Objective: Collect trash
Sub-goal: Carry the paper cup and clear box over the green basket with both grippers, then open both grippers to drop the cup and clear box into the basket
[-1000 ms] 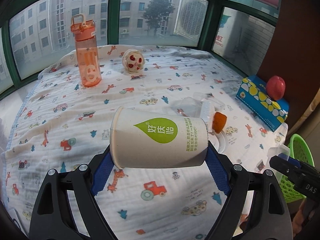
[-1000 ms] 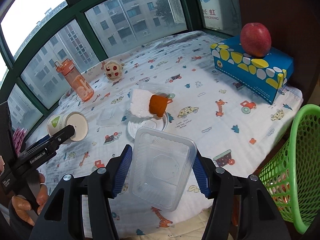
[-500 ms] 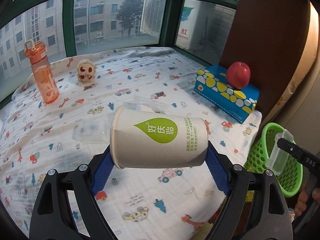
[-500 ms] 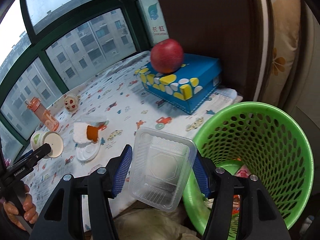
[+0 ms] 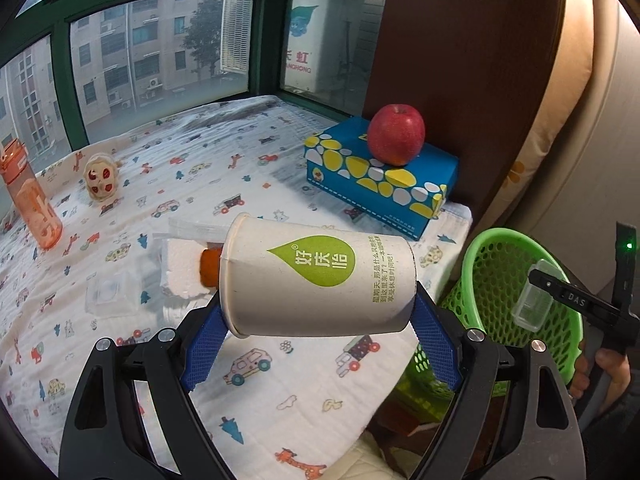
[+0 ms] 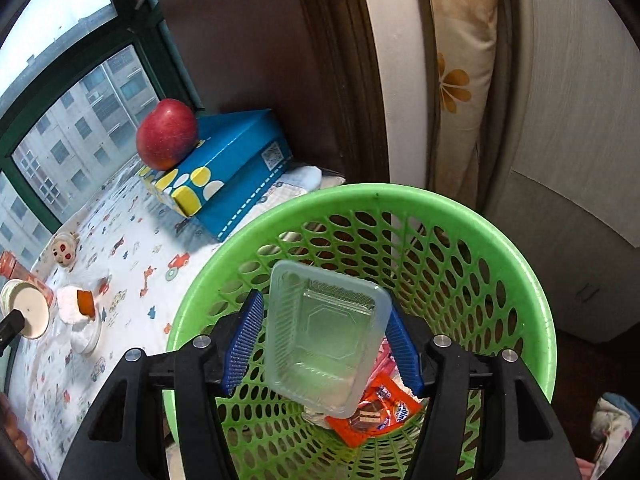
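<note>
My left gripper (image 5: 318,320) is shut on a white paper cup (image 5: 316,276) with a green leaf logo, held sideways above the patterned cloth (image 5: 256,364). My right gripper (image 6: 326,332) is shut on a clear plastic tray (image 6: 324,336) and holds it over the mouth of the green mesh basket (image 6: 400,194). The left wrist view shows that tray (image 5: 530,302) above the basket (image 5: 492,238) at the bed's right edge. An orange wrapper (image 6: 376,408) lies in the basket's bottom. A white foam piece (image 5: 180,268) with an orange lump and a clear lid (image 5: 110,292) lie on the cloth.
A blue tissue box (image 5: 380,176) with a red apple (image 5: 396,134) on it stands near the wooden panel. An orange bottle (image 5: 32,204) and a small round toy (image 5: 101,176) sit by the window. A flowered curtain (image 6: 456,80) hangs behind the basket.
Both grippers swung right from over the bed toward the basket. The right gripper carried the tray from the cloth's edge to above the basket's opening. The cup moved right with the left gripper.
</note>
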